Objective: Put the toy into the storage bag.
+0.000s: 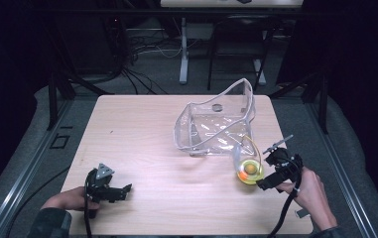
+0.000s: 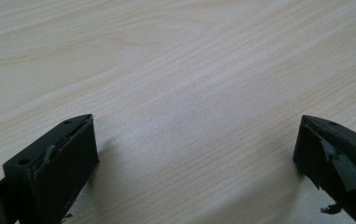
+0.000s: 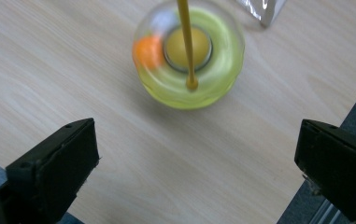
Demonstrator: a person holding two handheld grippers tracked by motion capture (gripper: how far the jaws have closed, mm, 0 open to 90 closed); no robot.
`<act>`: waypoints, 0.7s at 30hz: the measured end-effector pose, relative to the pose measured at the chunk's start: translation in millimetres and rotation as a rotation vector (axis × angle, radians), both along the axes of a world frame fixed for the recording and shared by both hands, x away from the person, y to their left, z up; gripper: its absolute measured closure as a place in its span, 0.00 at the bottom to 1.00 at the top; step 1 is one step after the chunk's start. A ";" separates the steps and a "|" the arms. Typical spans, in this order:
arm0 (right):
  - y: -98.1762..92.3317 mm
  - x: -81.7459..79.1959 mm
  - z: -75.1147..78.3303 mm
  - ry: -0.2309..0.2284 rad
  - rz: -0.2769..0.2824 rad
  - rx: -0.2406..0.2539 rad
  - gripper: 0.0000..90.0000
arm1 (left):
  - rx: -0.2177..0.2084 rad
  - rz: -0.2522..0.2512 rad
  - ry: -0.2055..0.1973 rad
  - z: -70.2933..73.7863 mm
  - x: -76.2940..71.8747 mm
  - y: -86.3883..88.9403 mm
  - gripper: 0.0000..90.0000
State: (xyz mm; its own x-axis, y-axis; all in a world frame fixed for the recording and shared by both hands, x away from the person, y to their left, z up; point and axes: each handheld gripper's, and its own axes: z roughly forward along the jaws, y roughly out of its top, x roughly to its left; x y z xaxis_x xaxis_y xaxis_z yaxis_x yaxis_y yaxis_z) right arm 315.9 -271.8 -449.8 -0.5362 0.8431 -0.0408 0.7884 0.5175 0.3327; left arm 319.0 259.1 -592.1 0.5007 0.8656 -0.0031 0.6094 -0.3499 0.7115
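A round yellow-green see-through toy with a small orange ball inside and a thin yellow hoop over it sits on the wooden table, near the right edge. My right gripper hovers just right of it, open and holding nothing. In the right gripper view the toy lies ahead of the wide-apart jaws, beyond the right gripper, with the orange ball on its left side. My left gripper rests open near the front left of the table. The left gripper has bare wood between its jaws.
A clear plastic container with a high curved back wall stands at the table's middle right, just behind the toy; its corner shows at the top of the right gripper view. Metal rails run along both table sides. Table legs and cables lie beyond the far edge.
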 end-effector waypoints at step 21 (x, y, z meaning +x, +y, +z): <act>24.2 29.2 34.0 -0.055 0.073 0.000 0.23 | 0.002 -0.003 0.000 0.1 0.1 0.2 0.00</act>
